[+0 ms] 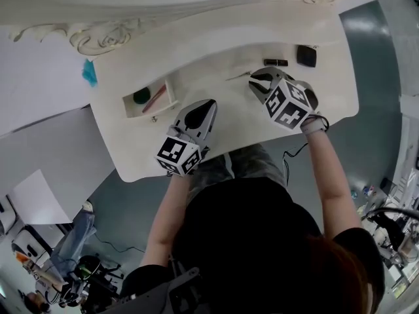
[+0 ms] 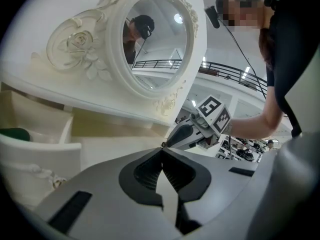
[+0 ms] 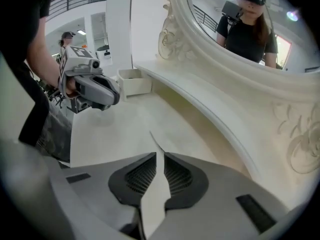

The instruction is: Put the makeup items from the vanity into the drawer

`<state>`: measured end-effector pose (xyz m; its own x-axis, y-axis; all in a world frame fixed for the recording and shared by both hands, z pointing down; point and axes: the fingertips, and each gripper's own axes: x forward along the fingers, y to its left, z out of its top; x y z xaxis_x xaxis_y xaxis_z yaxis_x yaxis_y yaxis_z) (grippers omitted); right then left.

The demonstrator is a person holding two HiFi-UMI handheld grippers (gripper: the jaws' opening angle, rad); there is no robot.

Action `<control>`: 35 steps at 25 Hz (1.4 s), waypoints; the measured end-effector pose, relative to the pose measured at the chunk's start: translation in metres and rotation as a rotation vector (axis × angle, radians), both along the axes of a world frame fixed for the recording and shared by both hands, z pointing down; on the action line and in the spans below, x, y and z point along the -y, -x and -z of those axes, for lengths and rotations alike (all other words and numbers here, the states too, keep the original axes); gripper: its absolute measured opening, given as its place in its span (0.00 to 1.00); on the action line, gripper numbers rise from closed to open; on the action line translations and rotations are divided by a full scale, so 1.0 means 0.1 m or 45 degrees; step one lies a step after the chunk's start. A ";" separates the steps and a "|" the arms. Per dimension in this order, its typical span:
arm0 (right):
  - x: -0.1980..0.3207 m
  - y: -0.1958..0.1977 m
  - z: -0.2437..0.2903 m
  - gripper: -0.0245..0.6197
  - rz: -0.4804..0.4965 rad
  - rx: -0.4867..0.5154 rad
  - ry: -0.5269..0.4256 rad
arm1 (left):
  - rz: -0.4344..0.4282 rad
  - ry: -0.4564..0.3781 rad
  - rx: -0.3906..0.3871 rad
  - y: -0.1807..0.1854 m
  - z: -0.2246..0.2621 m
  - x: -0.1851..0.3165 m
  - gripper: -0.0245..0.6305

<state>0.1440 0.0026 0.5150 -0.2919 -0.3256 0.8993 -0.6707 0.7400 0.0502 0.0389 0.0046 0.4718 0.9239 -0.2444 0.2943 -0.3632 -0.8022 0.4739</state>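
Observation:
On the white vanity top point(image 1: 222, 120) a thin dark stick point(image 1: 238, 76) lies just left of my right gripper point(image 1: 252, 78), which is shut and tilted steeply down. In the right gripper view the stick point(image 3: 154, 140) runs out from the closed tips point(image 3: 163, 155); whether it is pinched I cannot tell. A small black tube point(image 1: 275, 62) and a black compact point(image 1: 306, 55) lie beyond that gripper. The open drawer point(image 1: 171, 91) at the left holds a green item point(image 1: 141, 97) and a pink pencil point(image 1: 154, 99). My left gripper point(image 1: 211, 103) hovers right of the drawer, shut and empty.
An oval mirror point(image 2: 150, 39) in a carved white frame rises behind the top. The left gripper view has the drawer wall point(image 2: 40, 151) at left and the right gripper point(image 2: 192, 131) ahead. The vanity's front edge point(image 1: 216, 159) is close to the person's lap.

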 end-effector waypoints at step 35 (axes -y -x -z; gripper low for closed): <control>0.34 0.74 0.36 0.14 0.337 0.169 0.088 | 0.285 -0.040 -0.032 0.43 0.13 0.11 0.06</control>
